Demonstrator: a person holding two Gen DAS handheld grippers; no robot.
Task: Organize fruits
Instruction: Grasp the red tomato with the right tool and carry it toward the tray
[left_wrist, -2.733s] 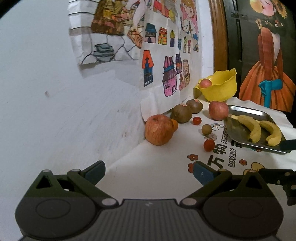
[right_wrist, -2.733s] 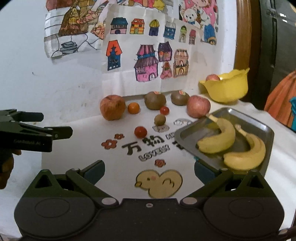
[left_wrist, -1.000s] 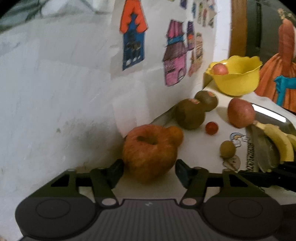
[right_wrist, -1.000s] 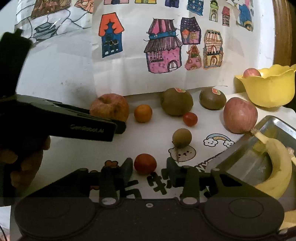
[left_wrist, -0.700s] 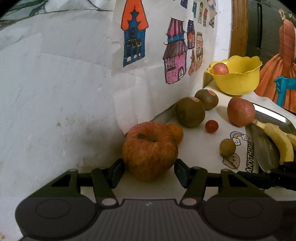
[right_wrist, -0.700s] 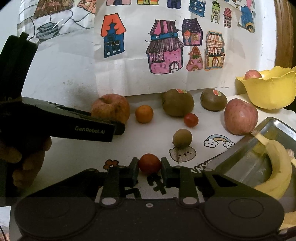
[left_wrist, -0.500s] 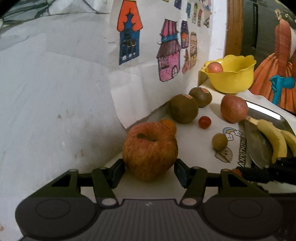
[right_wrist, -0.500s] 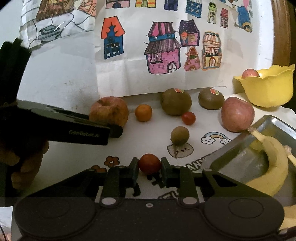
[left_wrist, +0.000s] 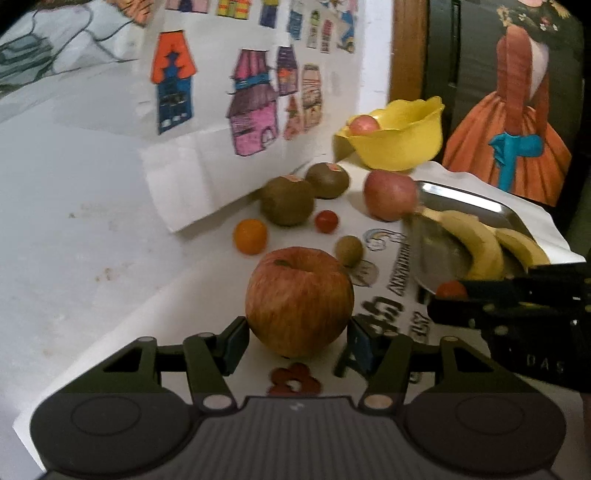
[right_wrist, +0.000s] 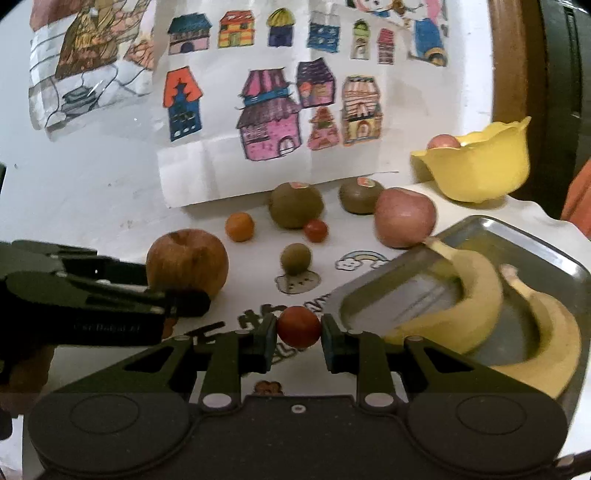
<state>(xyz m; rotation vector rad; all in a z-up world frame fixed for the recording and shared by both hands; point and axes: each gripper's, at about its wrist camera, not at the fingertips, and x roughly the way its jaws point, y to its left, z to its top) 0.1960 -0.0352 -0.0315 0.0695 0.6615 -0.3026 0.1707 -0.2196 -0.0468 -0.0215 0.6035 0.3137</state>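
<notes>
My left gripper (left_wrist: 297, 341) is shut on a large red-yellow apple (left_wrist: 299, 301), lifted clear of the wall; the same apple (right_wrist: 186, 264) shows in the right wrist view. My right gripper (right_wrist: 298, 341) is shut on a small red tomato (right_wrist: 298, 326), seen also as a red tomato (left_wrist: 450, 288) in the left wrist view. On the cloth lie a small orange (right_wrist: 240, 227), two kiwis (right_wrist: 295, 205) (right_wrist: 361, 195), a second tomato (right_wrist: 316, 230), a small green fruit (right_wrist: 295, 257) and a pink apple (right_wrist: 404, 216).
A metal tray (right_wrist: 417, 284) with two bananas (right_wrist: 469, 291) sits at the right. A yellow bowl (right_wrist: 480, 170) holding a pink fruit stands at the back right. Paper drawings (right_wrist: 273, 110) hang on the white wall behind. A hand (right_wrist: 22, 365) grips the left tool.
Both grippers went from open to shut, the left on the big apple and the right on the tomato. The left gripper has carried the apple away from the wall, rightward.
</notes>
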